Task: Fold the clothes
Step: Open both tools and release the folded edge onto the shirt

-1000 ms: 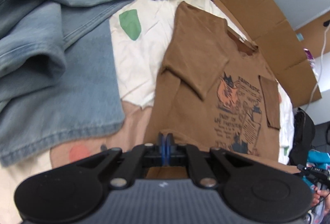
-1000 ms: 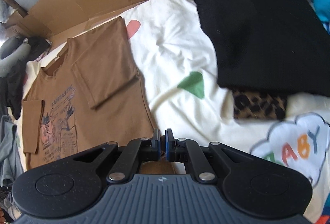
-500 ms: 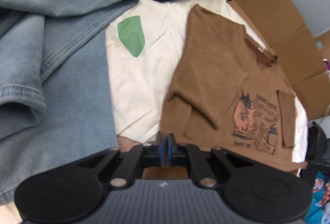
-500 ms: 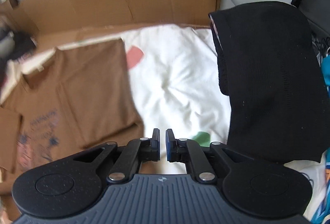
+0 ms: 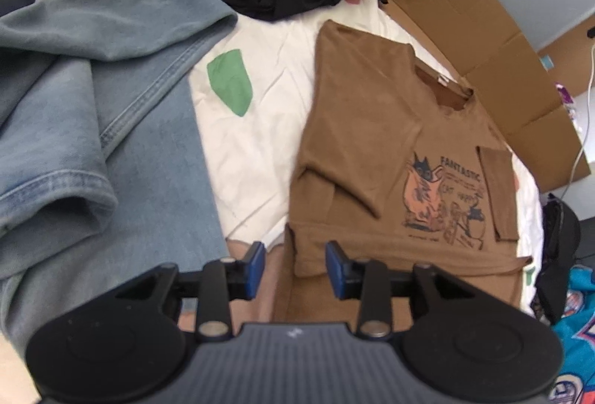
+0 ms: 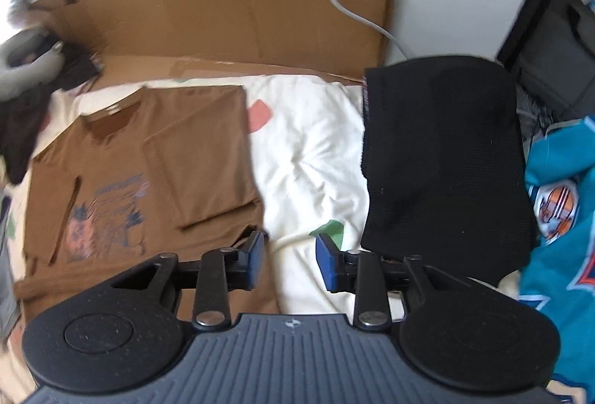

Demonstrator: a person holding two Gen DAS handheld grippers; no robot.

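The brown T-shirt (image 5: 375, 151) lay flat on the white bed sheet (image 5: 260, 128), both sleeves folded in over its front and its bottom hem doubled up across the lower part of the print. The left gripper (image 5: 294, 265) hung above the shirt's near left corner, its jaws opening and nothing pinched between them; the cloth lay below the blue pads (image 5: 256, 264), apart from them. The right gripper (image 6: 289, 260) hovered over the shirt's other near corner, jaws likewise opening and empty, with the sheet showing in the gap. That view was blurred, so the shirt's (image 6: 156, 162) edge there was hard to trace. Left of the shirt lay a heap of blue denim (image 5: 85, 99); beyond its collar stood flattened cardboard (image 6: 230, 21). A folded black garment (image 6: 442, 158) rested to the shirt's right, a teal jersey (image 6: 561, 218) beyond it.
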